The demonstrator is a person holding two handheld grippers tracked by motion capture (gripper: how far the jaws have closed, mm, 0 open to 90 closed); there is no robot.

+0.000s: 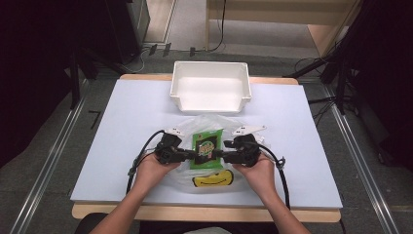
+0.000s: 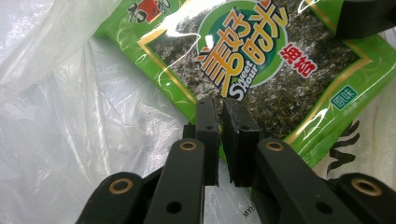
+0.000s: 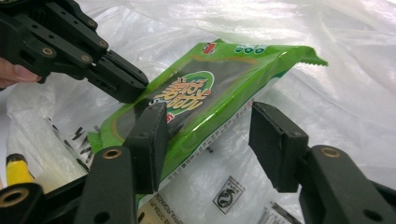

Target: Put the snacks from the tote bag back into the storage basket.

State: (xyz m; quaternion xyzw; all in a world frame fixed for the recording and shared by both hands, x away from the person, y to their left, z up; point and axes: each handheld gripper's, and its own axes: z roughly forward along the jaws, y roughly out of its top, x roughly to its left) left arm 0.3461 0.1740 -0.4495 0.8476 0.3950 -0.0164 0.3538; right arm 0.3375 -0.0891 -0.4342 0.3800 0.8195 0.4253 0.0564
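Green seaweed packet at frame centre, lying on clear plastic bag. Left gripper fingers pinched shut on packet's edge; right gripper fingers wide apart, straddling opposite edge, gripping nothing. Best kept pinched left; right closed squarely before lifting toward white bin, upper centre.

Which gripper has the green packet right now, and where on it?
The left gripper pinches the green snack packet at its side edge; the right gripper has jaws open astride the opposite edge.
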